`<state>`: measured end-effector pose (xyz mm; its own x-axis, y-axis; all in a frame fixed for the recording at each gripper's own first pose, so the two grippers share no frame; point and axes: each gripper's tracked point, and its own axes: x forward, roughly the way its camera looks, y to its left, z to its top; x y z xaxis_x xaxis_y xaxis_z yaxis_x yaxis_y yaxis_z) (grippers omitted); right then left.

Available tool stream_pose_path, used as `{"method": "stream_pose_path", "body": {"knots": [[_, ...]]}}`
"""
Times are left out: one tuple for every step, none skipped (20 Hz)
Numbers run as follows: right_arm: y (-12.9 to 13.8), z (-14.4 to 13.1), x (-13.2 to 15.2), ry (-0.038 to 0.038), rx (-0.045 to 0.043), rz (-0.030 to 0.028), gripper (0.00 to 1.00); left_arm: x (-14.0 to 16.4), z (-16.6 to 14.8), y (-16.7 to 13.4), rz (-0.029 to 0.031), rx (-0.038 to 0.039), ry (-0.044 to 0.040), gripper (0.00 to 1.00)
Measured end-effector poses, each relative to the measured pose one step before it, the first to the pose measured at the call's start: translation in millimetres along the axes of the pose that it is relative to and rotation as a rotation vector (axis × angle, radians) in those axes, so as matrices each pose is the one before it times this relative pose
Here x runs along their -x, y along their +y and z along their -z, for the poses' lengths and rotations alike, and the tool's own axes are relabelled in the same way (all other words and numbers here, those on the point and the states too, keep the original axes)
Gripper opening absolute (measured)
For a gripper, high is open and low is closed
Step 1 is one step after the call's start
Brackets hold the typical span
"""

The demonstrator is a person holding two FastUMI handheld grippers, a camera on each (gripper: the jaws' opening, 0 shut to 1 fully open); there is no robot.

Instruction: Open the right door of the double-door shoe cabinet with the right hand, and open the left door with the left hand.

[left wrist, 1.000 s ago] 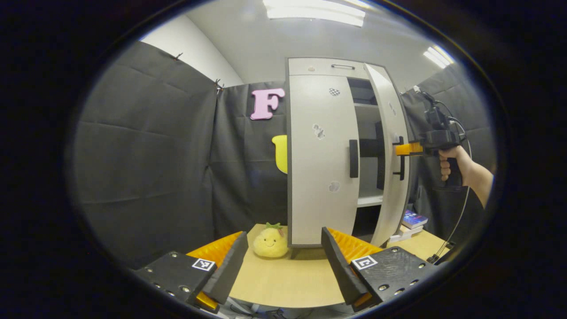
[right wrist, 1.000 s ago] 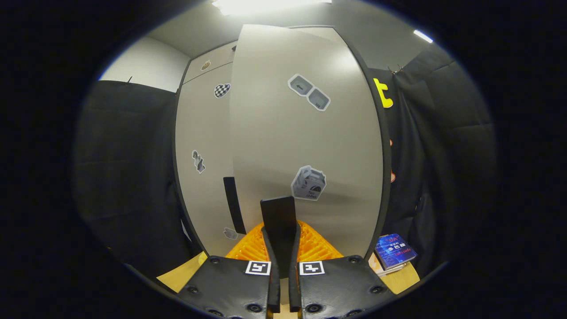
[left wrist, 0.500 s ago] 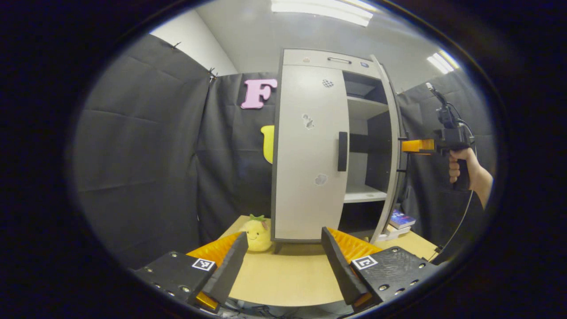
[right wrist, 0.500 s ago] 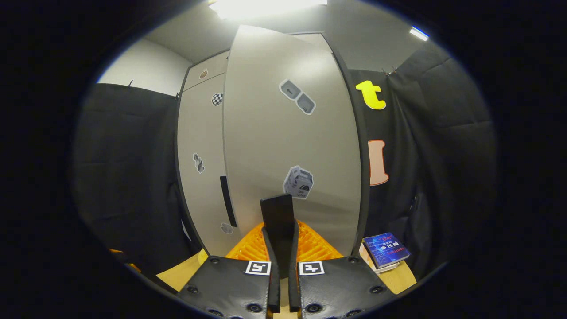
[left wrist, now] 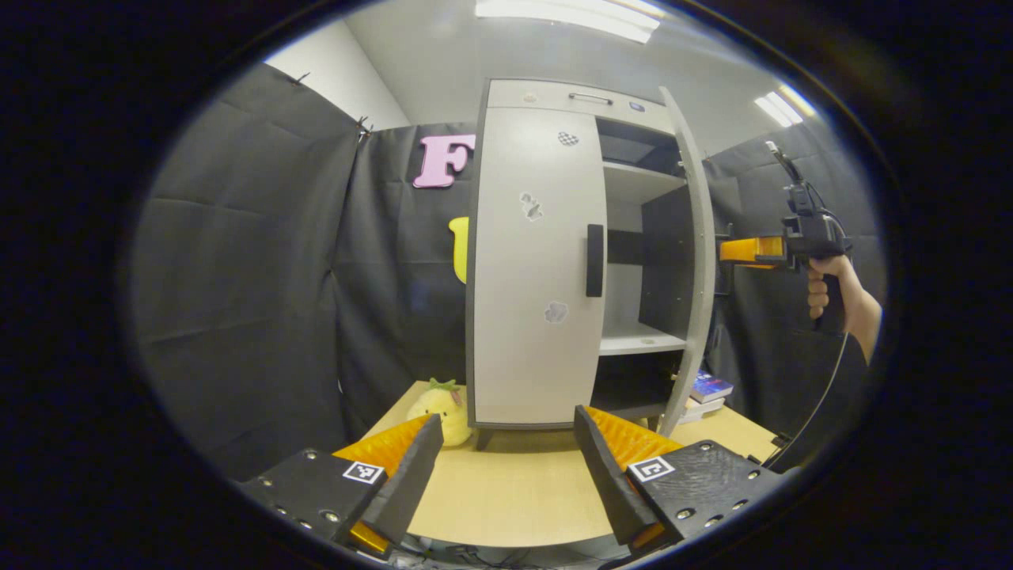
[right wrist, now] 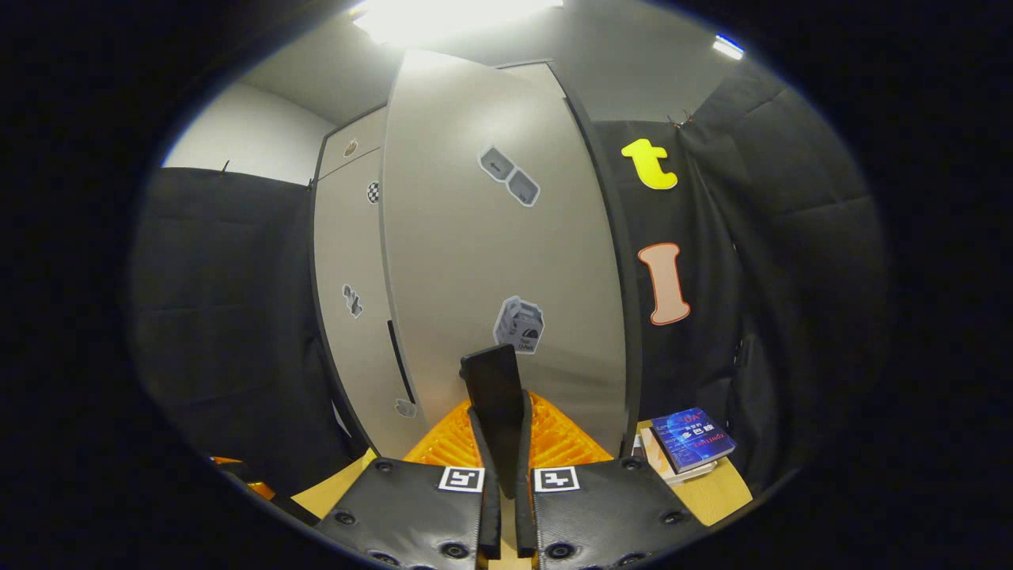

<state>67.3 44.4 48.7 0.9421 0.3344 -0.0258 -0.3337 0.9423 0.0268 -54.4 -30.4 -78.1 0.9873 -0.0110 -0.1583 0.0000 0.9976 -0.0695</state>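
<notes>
Here the double-door shoe cabinet (left wrist: pixel 554 261) stands upright at the back of the wooden desk (left wrist: pixel 514 491), against the black cloth wall. In the left gripper view its left door (left wrist: pixel 534 269) lies flat against the cabinet front, with the dark vertical handle (left wrist: pixel 594 260) near its inner edge untouched. The right door (left wrist: pixel 692 269) is swung wide out toward the camera, edge-on, so the shelves (left wrist: pixel 637 340) inside are exposed.

The left gripper (left wrist: pixel 506 467) hangs low over the near part of the desk, well apart from the cabinet; its jaws are spread wide with nothing between them.

The right gripper (left wrist: pixel 724 252), seen far off in the left gripper view, is held level by a hand (left wrist: pixel 827 289) and reaches the outer face of the right door at handle height. In the right gripper view the right gripper (right wrist: pixel 501 443) has its jaws pinching the right door's dark handle (right wrist: pixel 495 388), which rises upright between them, and the door's face (right wrist: pixel 498 253) with its stickers stands close ahead.

A yellow plush toy (left wrist: pixel 437 405) sits on the desk just beside the cabinet's left foot. A small stack of books (right wrist: pixel 688 447) lies on the desk to the right of the open door.
</notes>
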Motion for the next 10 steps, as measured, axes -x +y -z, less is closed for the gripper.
{"method": "stream_pose_path", "body": {"knots": [[-1.33, -0.74, 1.47, 0.00197, -0.00005, 0.00509, 0.09, -2.13, 0.42, -0.88, 0.00258, 0.00542, 0.00251, 0.96], [-2.27, -0.1, 5.69, 0.00225, -0.00121, 0.00663, 0.09, -1.78, 2.06, -1.14, 0.00326, 0.00536, 0.00337, 0.96], [-2.17, -0.46, 1.01, 0.00117, -0.00095, 0.00608, 0.09, -1.66, 0.58, -1.07, 0.00398, 0.00357, 0.00291, 0.96], [-1.62, -0.62, 2.1, 0.00055, -0.00037, 0.00591, 0.09, -2.3, 1.44, -0.87, 0.00372, 0.00158, 0.00367, 0.96], [-1.75, -0.82, 1.52, 0.00103, -0.00236, 0.00571, 0.09, -1.3, 0.31, -1.15, 0.00458, 0.00021, 0.00265, 0.96], [-3.56, 0.33, 2.32, 0.00103, -0.00314, 0.00636, 0.08, -1.77, -0.13, -2.35, 0.00606, -0.001, 0.00013, 0.96], [-3.58, -0.74, 2.57, -0.00013, -0.00425, 0.00806, 0.09, -1.83, -1.44, -2.45, 0.00703, -0.00248, -0.00163, 0.96], [-4.2, -0.35, 2.52, -0.00074, -0.00492, 0.00904, 0.09, -1.22, 0.03, -2.16, 0.0057, -0.00313, -0.00151, 0.96], [-4.31, -1.16, 2.91, -0.00201, -0.00521, 0.0095, 0.08, -0.99, -0.61, -1.75, 0.00522, -0.00309, -0.00086, 0.96], [-4.95, -0.61, 3.03, -0.00375, -0.00608, 0.01192, 0.09, -1.81, 1.0, -1.86, 0.00527, -0.00194, 0.00058, 0.96]]}}
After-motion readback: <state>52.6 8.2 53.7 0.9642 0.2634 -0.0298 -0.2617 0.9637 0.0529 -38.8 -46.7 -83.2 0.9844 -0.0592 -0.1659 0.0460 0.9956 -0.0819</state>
